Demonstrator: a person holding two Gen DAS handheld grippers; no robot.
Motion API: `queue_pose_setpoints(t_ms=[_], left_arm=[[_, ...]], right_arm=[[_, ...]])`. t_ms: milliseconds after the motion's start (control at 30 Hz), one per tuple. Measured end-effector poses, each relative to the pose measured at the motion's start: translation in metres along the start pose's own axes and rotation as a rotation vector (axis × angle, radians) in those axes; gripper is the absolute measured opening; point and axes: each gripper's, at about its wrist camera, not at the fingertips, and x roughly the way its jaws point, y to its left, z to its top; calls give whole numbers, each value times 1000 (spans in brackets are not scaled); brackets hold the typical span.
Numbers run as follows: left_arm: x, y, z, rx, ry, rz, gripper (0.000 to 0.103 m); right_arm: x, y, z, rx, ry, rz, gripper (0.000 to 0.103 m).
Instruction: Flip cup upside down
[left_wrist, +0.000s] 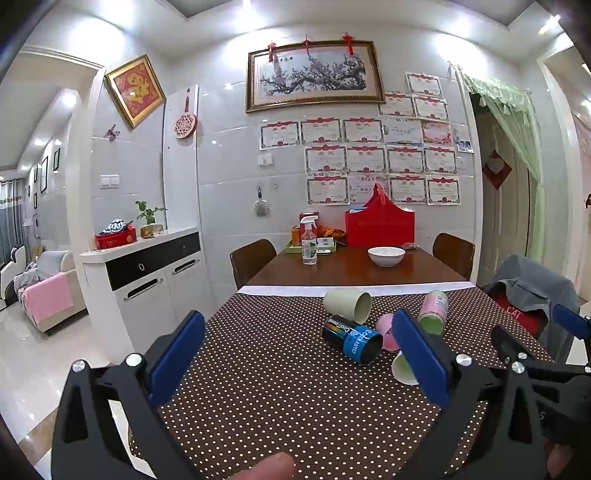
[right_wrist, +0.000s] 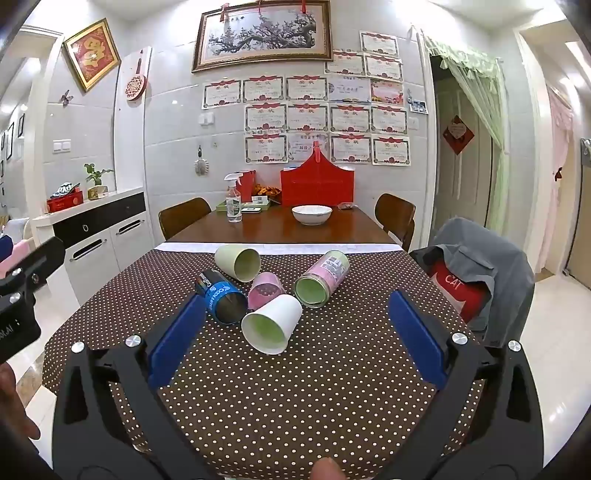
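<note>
Right wrist view: your left gripper (right_wrist: 22, 291) shows only as a black body at the far left edge, off the table's left side. Its fingers show in the left wrist view, spread wide with nothing between them (left_wrist: 299, 354). Your right gripper (right_wrist: 295, 332) is likewise spread wide and empty, hanging over the near half of the dotted cloth (right_wrist: 295, 406).

Five cups lie on their sides in a tight cluster past the fingertips. From left: the blue cup (right_wrist: 221, 299), mouth toward you, just beside the left blue pad (right_wrist: 177, 339); the pale green cup (right_wrist: 238, 263) behind it, near the cloth's far edge; the pink cup (right_wrist: 264, 288) in the middle, touching its neighbours; the white cup (right_wrist: 271, 323) nearest you, mouth facing near-left; the labelled cup (right_wrist: 323, 278) on the right, mouth toward you.

Open cloth lies near you and right of the cluster. A chair with a grey jacket (right_wrist: 476, 269) stands close against the table's right edge. Far off, a spray bottle (right_wrist: 233, 199) and bowl (right_wrist: 312, 214) sit well apart from the cups.
</note>
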Motion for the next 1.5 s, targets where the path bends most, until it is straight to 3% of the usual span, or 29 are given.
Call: queue_pose_setpoints(t_ms=[567,1500], left_arm=[[-8,5,3,-20,-60,11,99],[-4,8,1,-32,-43,21,99]], right_arm=[[-5,5,8,8,-15,9,97],[-5,10,16,6,-27,14,97]])
